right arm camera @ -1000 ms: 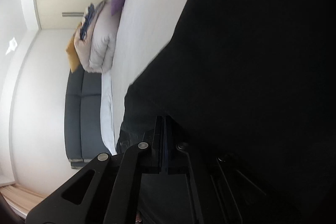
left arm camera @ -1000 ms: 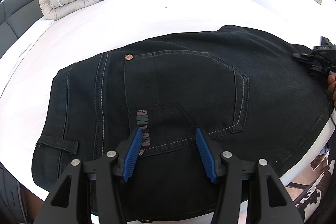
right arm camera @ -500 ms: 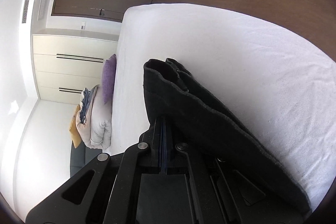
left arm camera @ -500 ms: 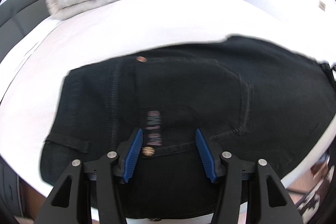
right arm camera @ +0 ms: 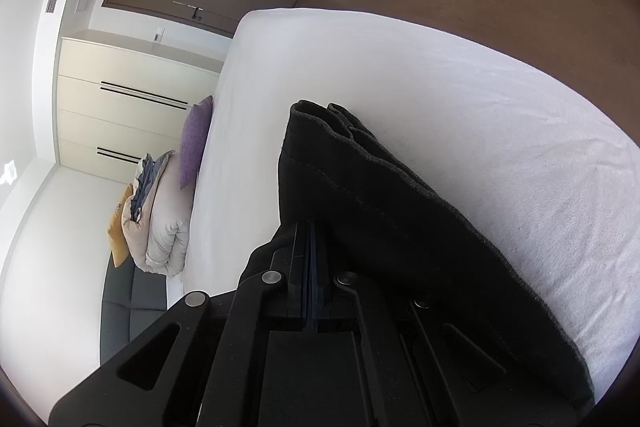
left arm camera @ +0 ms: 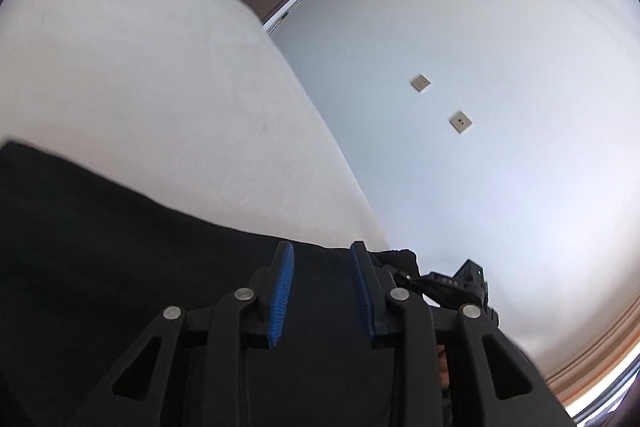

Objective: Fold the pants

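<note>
Spreading white across both views, the bed (right arm camera: 460, 115) serves as the folding surface, broad and soft enough to lay the garment flat. On it lie the black pants (left arm camera: 100, 247), a dark sheet filling the lower left of the left wrist view, with one hem end raised off the mattress in the right wrist view, the layered edges bunched together at the top. That end stands up, it seems, because it is being carried over for a fold.

A rolled duvet (right arm camera: 160, 227) and a purple pillow (right arm camera: 194, 143) sit at the far end of the bed, well apart from the work, so the middle stays free for folding.

The right gripper (right arm camera: 311, 239) has its fingers pressed together on the pants, fabric draping over and around them, which keeps the stacked layers from sliding apart.

The left gripper (left arm camera: 322, 291) hangs over the dark cloth with its blue fingers (left arm camera: 282, 291) apart and nothing visibly between them; whether they touch the fabric below is hard to tell from this blurred, tilted angle. It looks ready to pin or take a second hold beside the other tool.
</note>
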### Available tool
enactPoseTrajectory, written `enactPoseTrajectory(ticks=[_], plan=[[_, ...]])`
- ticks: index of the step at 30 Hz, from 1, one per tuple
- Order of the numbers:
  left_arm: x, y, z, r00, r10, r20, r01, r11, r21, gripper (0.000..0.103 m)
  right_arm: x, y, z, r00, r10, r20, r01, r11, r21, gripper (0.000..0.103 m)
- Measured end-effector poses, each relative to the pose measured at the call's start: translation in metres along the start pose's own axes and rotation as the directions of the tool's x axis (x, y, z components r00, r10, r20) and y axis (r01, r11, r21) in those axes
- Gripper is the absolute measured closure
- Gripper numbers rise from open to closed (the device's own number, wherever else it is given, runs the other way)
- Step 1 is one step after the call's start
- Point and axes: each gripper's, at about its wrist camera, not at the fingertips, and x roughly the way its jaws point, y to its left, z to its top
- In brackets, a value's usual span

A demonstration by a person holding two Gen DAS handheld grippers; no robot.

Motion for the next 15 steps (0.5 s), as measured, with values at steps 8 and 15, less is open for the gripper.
enactPoseTrajectory(ticks=[8, 15], plan=[[-0.014, 0.084, 0.003, 0.998, 0.028, -0.053, -0.041, 0.967, -0.252, 0.1, -0.015, -0.001, -0.007, 1.0, -0.008, -0.016, 0.008, 1.0, -0.006, 0.103], [-0.092, 0.135, 0.026, 0.986, 0.156, 0.061, -0.131, 0.946, -0.297, 0.1, -0.02, 0.001, -0.011, 1.0, -0.02, -0.013, 0.02, 1.0, -0.013, 0.103]])
